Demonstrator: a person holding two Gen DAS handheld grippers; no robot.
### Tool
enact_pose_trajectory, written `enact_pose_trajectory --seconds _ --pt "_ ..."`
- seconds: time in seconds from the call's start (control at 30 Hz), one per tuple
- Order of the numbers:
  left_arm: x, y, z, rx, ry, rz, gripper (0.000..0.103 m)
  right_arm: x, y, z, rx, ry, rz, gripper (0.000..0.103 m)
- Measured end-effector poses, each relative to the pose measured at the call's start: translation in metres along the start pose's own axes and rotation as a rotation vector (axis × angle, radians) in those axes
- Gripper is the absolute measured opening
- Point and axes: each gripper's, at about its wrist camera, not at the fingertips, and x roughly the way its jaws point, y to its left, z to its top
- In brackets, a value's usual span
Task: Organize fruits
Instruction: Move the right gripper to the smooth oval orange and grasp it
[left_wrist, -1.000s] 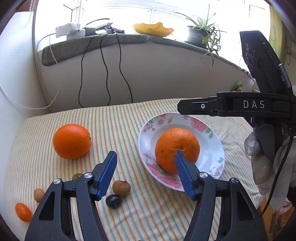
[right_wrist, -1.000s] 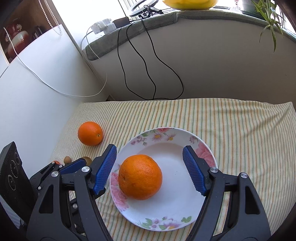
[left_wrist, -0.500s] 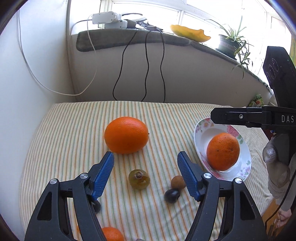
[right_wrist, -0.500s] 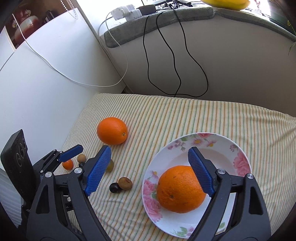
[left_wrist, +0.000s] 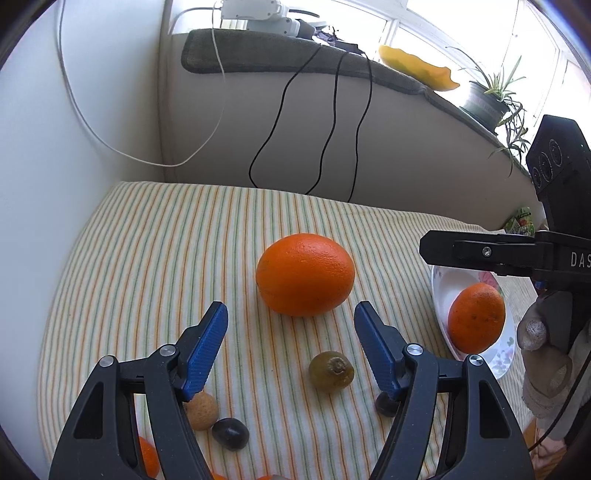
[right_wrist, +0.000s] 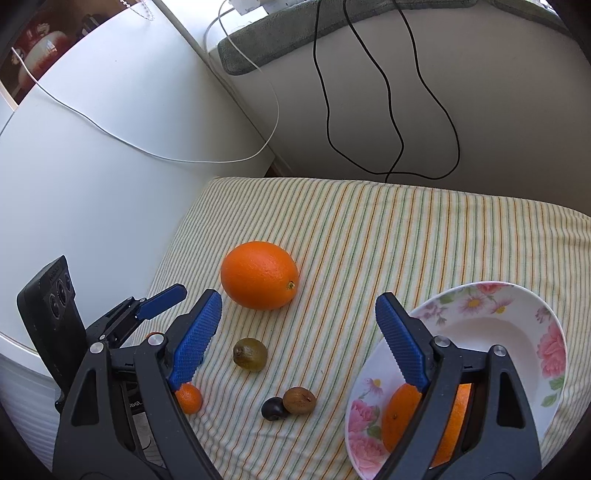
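A large orange (left_wrist: 304, 275) (right_wrist: 259, 275) lies loose on the striped cloth. My left gripper (left_wrist: 290, 307) is open just in front of it, with nothing between the blue pads. A second orange (left_wrist: 476, 317) (right_wrist: 400, 417) rests in the flowered plate (left_wrist: 441, 295) (right_wrist: 517, 332) at the right. My right gripper (right_wrist: 298, 297) is open too, hanging above the cloth between the loose orange and the plate. Small fruits lie nearer me: a greenish one (left_wrist: 331, 369) (right_wrist: 250, 354), a brown one (right_wrist: 299, 400), a dark one (right_wrist: 274, 408) and a small orange one (right_wrist: 189, 398).
A white wall (right_wrist: 92, 184) borders the cloth on the left, and a ledge (left_wrist: 295, 62) with black cables (left_wrist: 332, 122), a power strip and a potted plant (left_wrist: 487, 99) runs behind it. A gloved hand (left_wrist: 546, 354) holds the right gripper.
Both grippers have swung left, away from the plate and toward the loose orange and small fruits. Their jaws stand a little wider than a second ago. The plated orange stays put.
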Motion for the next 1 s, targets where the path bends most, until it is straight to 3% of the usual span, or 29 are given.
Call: enact_pose_trajectory --seconds 0.57,1.0 --pt "0.02 -0.002 0.011 -0.001 0.037 -0.044 0.075 0.057 0.013 0.015 0.052 0.082 0.056 0.088" --pt "0.03 -0.002 0.017 -0.007 0.065 -0.042 0.075 0.085 0.019 0.031 0.06 0.1 0.041 0.088"
